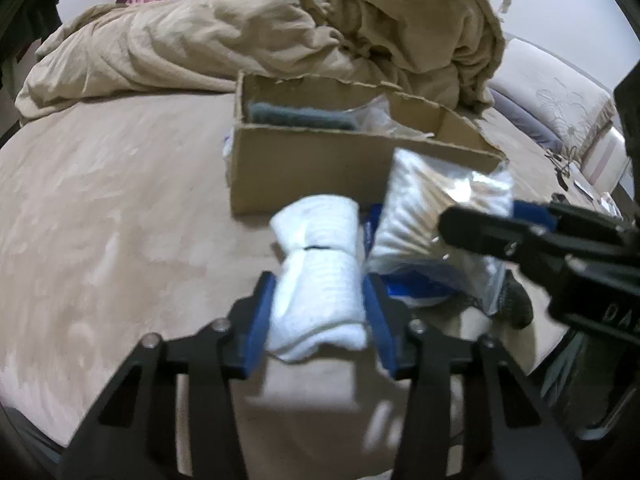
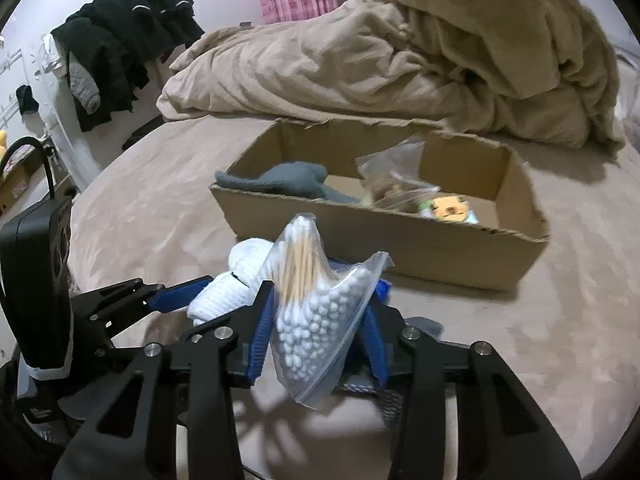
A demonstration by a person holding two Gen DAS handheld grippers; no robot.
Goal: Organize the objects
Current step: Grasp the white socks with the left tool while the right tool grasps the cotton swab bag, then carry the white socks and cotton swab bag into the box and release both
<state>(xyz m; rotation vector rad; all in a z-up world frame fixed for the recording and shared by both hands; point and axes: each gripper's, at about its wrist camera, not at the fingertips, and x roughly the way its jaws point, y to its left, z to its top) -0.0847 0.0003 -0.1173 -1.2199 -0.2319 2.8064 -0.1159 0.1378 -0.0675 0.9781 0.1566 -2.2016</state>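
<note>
My left gripper point(image 1: 318, 292) is shut on a rolled white sock point(image 1: 320, 264) and holds it above the bed, in front of a cardboard box point(image 1: 304, 168). My right gripper point(image 2: 318, 312) is shut on a clear bag of cotton swabs point(image 2: 316, 308), just right of the sock point(image 2: 236, 280). The bag also shows in the left wrist view point(image 1: 436, 208), with the right gripper's fingers point(image 1: 500, 232) on it. The box point(image 2: 400, 236) holds a grey cloth point(image 2: 288, 180), a clear plastic bag point(image 2: 396, 176) and a yellow packet point(image 2: 450, 210).
A crumpled tan duvet point(image 2: 380, 56) lies behind the box on the beige bed sheet point(image 1: 112, 208). Blue-and-white items point(image 1: 416, 284) and a dark sock point(image 1: 518, 304) lie under the grippers. Black clothes point(image 2: 116, 40) hang at the left. A pillow point(image 1: 560, 104) is at the right.
</note>
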